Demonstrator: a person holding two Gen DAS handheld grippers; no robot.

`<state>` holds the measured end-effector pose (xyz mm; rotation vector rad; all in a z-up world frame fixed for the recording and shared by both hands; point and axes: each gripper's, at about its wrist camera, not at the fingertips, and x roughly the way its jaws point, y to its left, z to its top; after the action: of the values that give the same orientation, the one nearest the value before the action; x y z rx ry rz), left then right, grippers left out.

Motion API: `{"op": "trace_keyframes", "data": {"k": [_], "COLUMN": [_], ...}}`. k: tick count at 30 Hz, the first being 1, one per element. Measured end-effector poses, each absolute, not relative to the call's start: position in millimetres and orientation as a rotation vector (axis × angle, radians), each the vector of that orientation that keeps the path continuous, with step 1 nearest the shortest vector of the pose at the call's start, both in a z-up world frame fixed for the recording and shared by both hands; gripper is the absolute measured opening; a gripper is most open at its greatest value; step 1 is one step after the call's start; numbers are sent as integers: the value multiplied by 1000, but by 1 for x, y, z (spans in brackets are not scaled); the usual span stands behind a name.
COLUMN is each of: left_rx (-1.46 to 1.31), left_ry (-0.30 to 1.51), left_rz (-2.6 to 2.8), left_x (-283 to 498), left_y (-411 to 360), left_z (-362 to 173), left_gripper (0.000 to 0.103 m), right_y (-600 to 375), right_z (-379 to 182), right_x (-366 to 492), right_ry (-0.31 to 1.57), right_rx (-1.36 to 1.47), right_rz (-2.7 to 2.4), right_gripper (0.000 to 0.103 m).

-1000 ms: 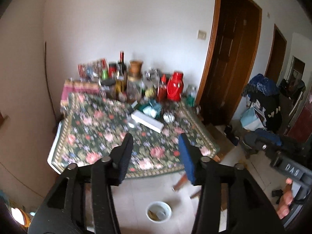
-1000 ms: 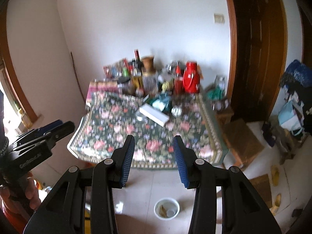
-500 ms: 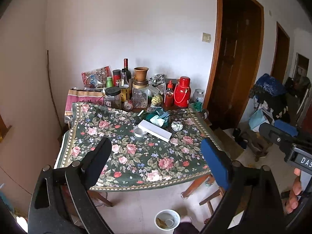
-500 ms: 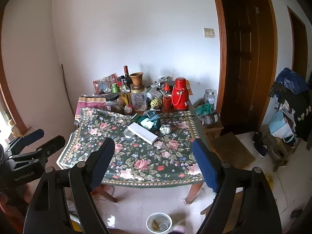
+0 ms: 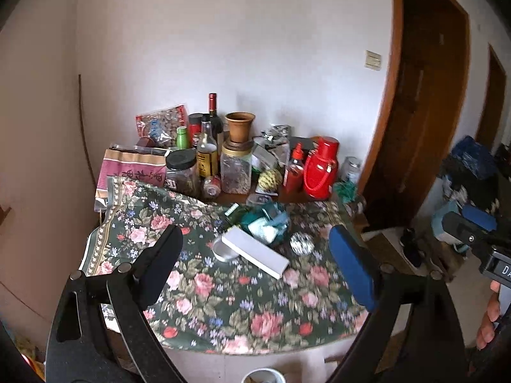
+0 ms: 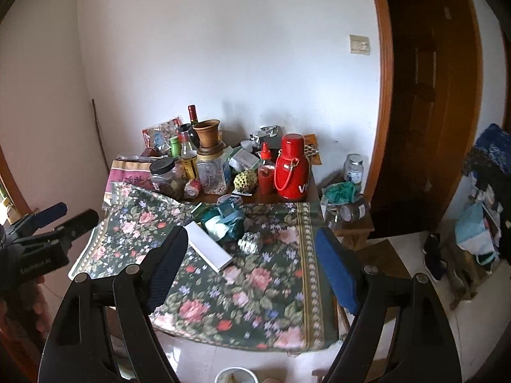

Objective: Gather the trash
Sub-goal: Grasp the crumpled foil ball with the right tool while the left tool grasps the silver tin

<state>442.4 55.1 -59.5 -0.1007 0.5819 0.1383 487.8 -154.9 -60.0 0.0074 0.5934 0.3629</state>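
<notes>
L claw point(image 5: 255, 265) & R claw point(image 6: 250, 265) both wide open, empty, above surface point(image 5: 223, 312) w/ white box point(image 5: 255, 252), foil ball point(image 5: 301, 243).

A white wall point(image 5: 255, 48) is standing behind a table point(image 5: 223, 303) that is wearing a dark flowered cloth point(image 6: 255, 287). To the right, a brown wooden door point(image 6: 428, 95) is sitting in its frame, with a light switch point(image 6: 360, 44) showing on the wall beside it. Pale floor tiles point(image 6: 415, 271) are running past the table toward a heap of bags and clothes point(image 6: 479, 223). A low wooden stool point(image 6: 354, 226) is standing just beside the table's right edge. Soft daylight is filling the room.
</notes>
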Motion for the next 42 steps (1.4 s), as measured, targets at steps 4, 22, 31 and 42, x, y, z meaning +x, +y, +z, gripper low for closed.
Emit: {"op": "trace_keyframes", "data": {"k": [4, 22, 31, 42], "left_rx": [-155, -183, -169, -200], "left_ry": [605, 866, 1071, 1258], "left_rz": [200, 172, 69, -60], "left_x": [468, 592, 654, 686], "left_y": [61, 173, 208, 204], "left_z": [-67, -159, -244, -325], "left_gripper": [93, 92, 72, 32], "right_y": [-161, -95, -70, -76], "right_z": [-64, -143, -218, -285], "right_x": [523, 634, 682, 709], "right_ry": [623, 876, 1092, 1266], "right_rx": [-11, 30, 139, 299], "right_rz": [399, 348, 219, 117], "right_gripper": [79, 79, 79, 79]}}
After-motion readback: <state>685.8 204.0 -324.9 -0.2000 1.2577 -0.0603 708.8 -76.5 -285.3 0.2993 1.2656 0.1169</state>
